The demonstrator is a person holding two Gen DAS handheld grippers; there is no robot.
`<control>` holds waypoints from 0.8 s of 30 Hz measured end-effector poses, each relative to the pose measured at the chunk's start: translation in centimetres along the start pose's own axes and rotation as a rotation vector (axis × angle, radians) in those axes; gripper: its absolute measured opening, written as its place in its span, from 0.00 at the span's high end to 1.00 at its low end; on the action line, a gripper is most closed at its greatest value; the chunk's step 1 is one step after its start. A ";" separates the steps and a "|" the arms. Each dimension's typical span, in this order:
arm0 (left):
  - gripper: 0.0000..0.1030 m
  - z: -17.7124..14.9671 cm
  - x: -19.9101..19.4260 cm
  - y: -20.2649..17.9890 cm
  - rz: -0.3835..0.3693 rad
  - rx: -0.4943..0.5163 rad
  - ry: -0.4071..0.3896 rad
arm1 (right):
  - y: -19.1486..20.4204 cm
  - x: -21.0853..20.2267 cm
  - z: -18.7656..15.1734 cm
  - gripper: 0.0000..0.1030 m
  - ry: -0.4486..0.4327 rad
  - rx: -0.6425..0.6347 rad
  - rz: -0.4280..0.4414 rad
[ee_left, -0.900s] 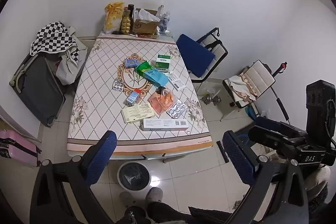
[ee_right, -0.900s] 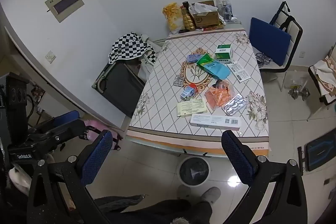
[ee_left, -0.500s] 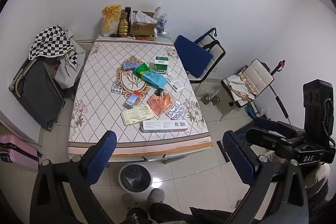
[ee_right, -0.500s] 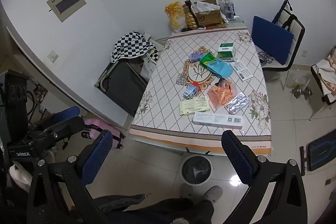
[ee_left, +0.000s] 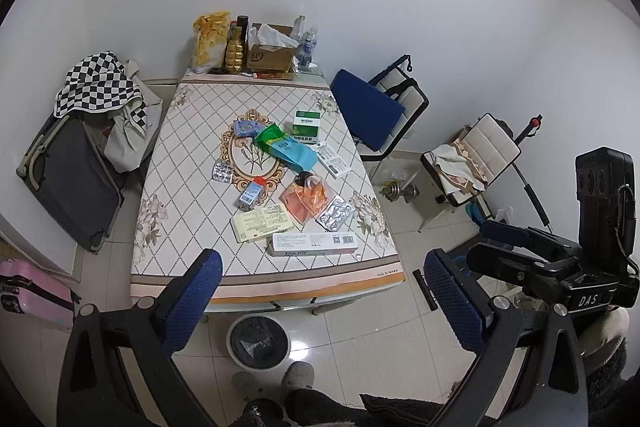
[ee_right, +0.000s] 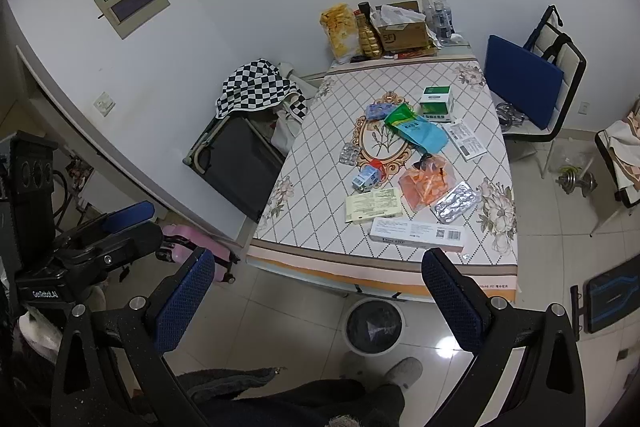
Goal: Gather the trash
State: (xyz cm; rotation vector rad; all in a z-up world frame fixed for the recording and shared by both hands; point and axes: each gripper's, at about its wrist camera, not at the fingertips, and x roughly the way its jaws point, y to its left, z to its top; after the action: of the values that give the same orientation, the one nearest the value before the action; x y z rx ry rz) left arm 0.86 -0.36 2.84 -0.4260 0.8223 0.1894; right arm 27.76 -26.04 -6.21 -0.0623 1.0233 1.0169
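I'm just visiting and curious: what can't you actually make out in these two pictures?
- Trash bin contents: both views, only a dark liner shows.
- Print on the long white box: both views, mostly too small.
- What the orange bag holds: both views, crumpled plastic hides it.
- Table legs: both views, the cloth covers them.
- Right chair: right wrist view, cut off by the edge.

Home dining room, clothed table (ee_left: pixel 188 187), suitcase (ee_left: pixel 28 297)

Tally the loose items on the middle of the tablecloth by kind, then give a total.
Boxes: 3 (green box, small blue box, long white box)
Blister packs: 2 (silver)
Bags and pouches: 3 ()
Paper leaflets: 2 ()
Total: 10
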 end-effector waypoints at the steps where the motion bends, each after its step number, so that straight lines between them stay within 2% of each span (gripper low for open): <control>1: 0.00 -0.3 0.4 0.4 -0.003 0.004 0.001 | 0.0 0.1 0.0 0.00 0.001 -0.002 0.000; 9: 0.00 0.9 0.3 0.0 -0.007 0.003 -0.001 | 0.1 0.2 0.2 0.00 0.002 -0.003 0.000; 10: 0.00 -0.6 0.5 0.4 -0.005 0.005 -0.003 | 0.1 0.2 0.2 0.00 0.001 -0.003 -0.001; 22: 0.00 1.0 0.5 -0.7 -0.010 0.006 0.000 | 0.1 0.2 0.5 0.00 0.004 -0.007 -0.003; 23: 0.00 -0.1 0.5 0.2 -0.012 0.005 -0.003 | 0.1 0.2 0.6 0.00 0.004 -0.006 -0.002; 24: 0.00 0.1 0.5 0.0 -0.012 0.004 -0.003 | 0.1 0.2 0.5 0.00 0.004 -0.006 -0.003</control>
State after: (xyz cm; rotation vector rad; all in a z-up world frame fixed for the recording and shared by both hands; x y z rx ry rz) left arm 1.24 -0.29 2.52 -0.4266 0.8172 0.1765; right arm 28.04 -25.61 -6.01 -0.0710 1.0232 1.0180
